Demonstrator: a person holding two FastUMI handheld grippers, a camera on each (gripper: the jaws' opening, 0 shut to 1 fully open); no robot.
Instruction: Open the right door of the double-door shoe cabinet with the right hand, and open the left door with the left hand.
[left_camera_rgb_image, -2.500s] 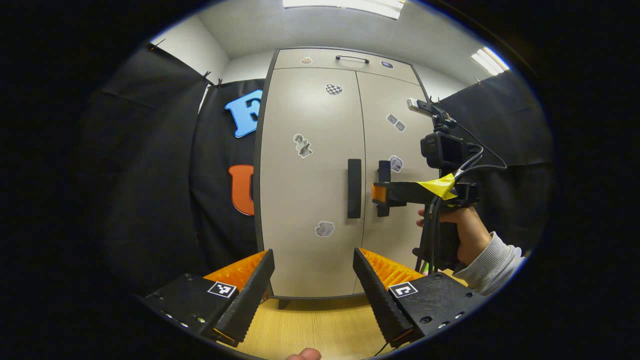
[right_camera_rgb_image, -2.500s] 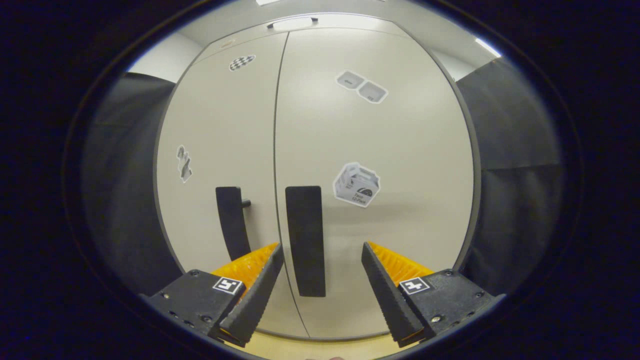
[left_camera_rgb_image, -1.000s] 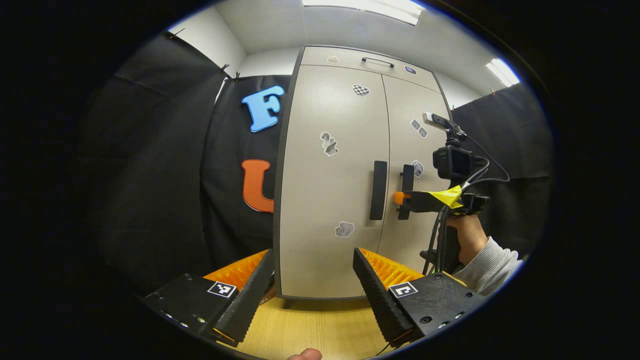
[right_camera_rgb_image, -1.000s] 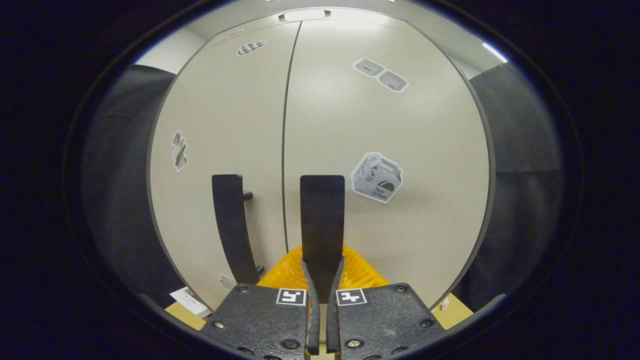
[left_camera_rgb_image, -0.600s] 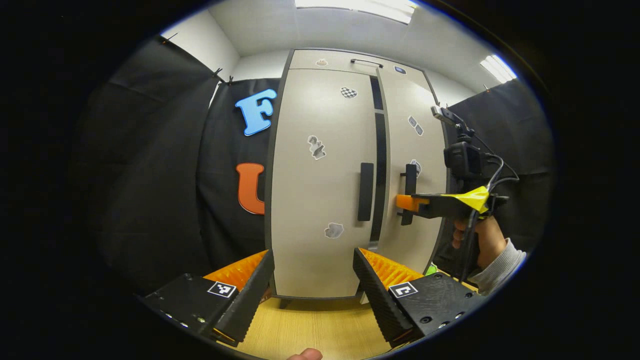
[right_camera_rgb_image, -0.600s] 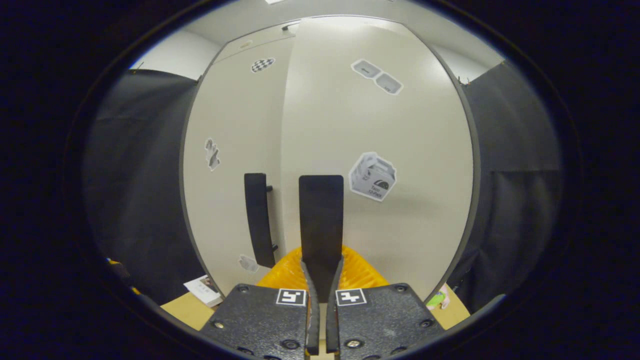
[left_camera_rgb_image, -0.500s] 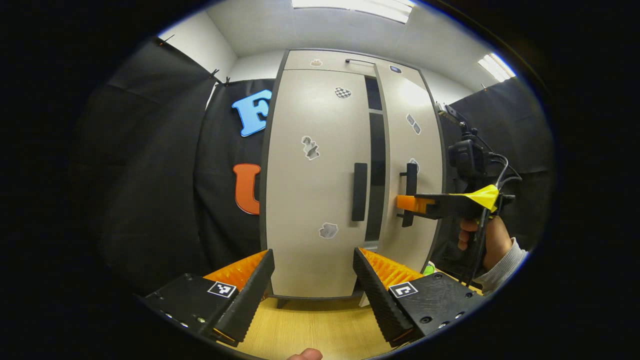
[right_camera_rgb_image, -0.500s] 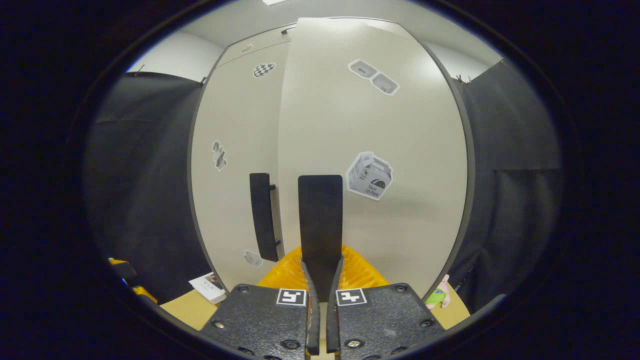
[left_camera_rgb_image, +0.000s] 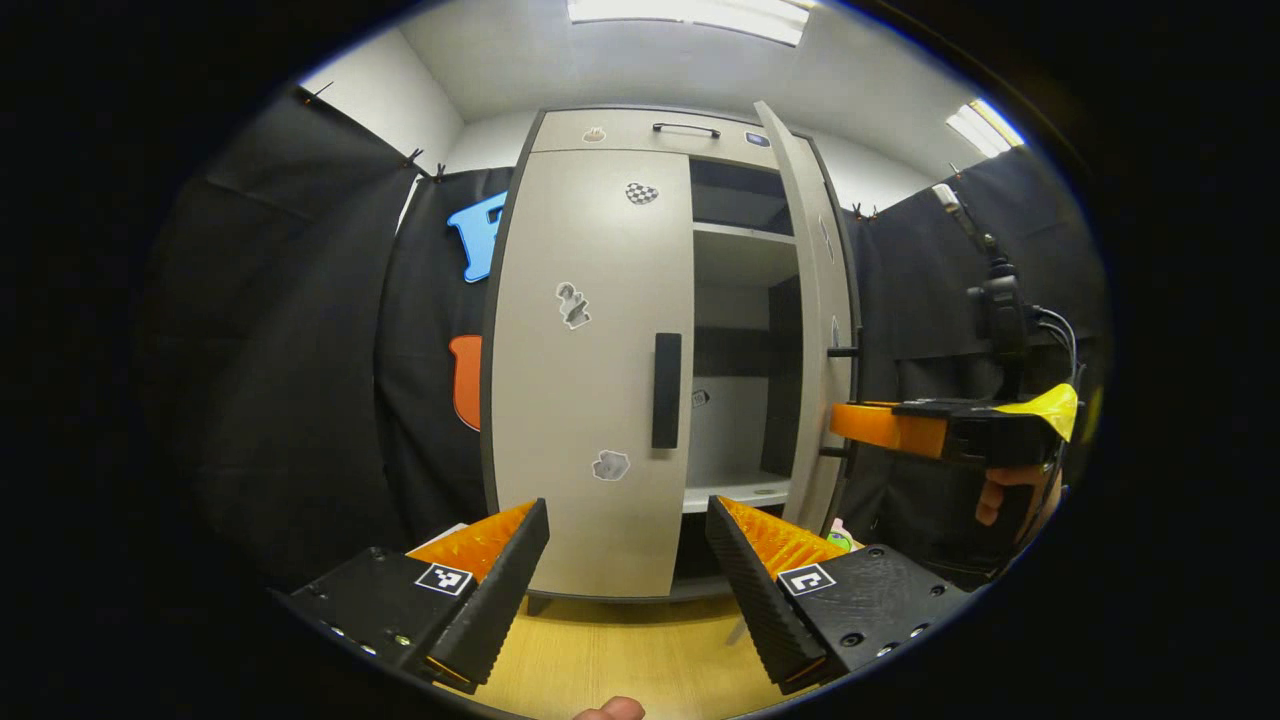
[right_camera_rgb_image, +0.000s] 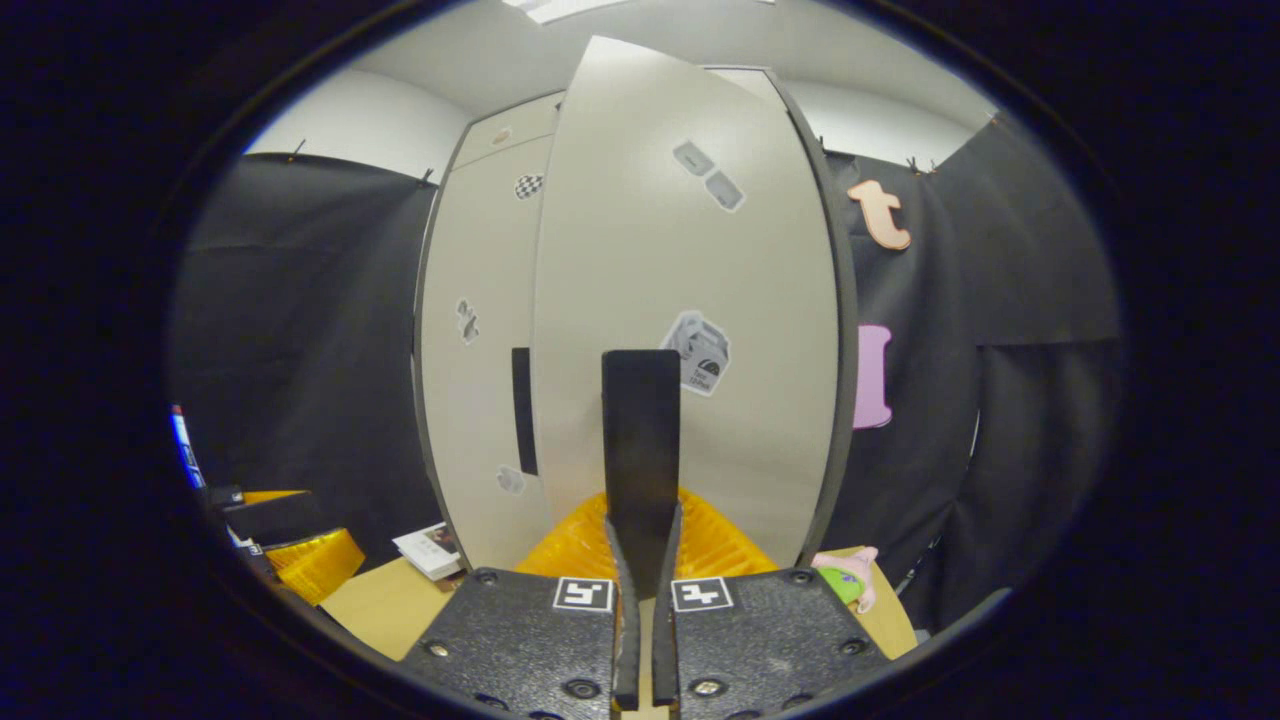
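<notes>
The beige shoe cabinet's left door (left_camera_rgb_image: 585, 400) is closed, its black handle (left_camera_rgb_image: 667, 390) untouched. My left gripper (left_camera_rgb_image: 626, 505) hangs open in front of that door, a short way off, with nothing between its fingers. The right door (left_camera_rgb_image: 825, 300) stands swung out, nearly edge-on in the left gripper view, and bare shelves (left_camera_rgb_image: 735, 235) show inside. In the right gripper view that door (right_camera_rgb_image: 690, 280) faces me, and my right gripper (right_camera_rgb_image: 641, 520) is shut on its black handle (right_camera_rgb_image: 641, 430). The right gripper (left_camera_rgb_image: 845, 422) is held by a hand (left_camera_rgb_image: 1005, 492).
The cabinet stands on a light wooden surface (left_camera_rgb_image: 620, 660). A small booklet (right_camera_rgb_image: 432, 550) lies by the cabinet's foot, and a pink and green toy (right_camera_rgb_image: 845, 578) sits below the open door. Black cloth walls close in on both sides.
The right gripper closed on the right door's handle and pulled; the door swung from closed to wide open. The left gripper stayed open in front of the left door.
</notes>
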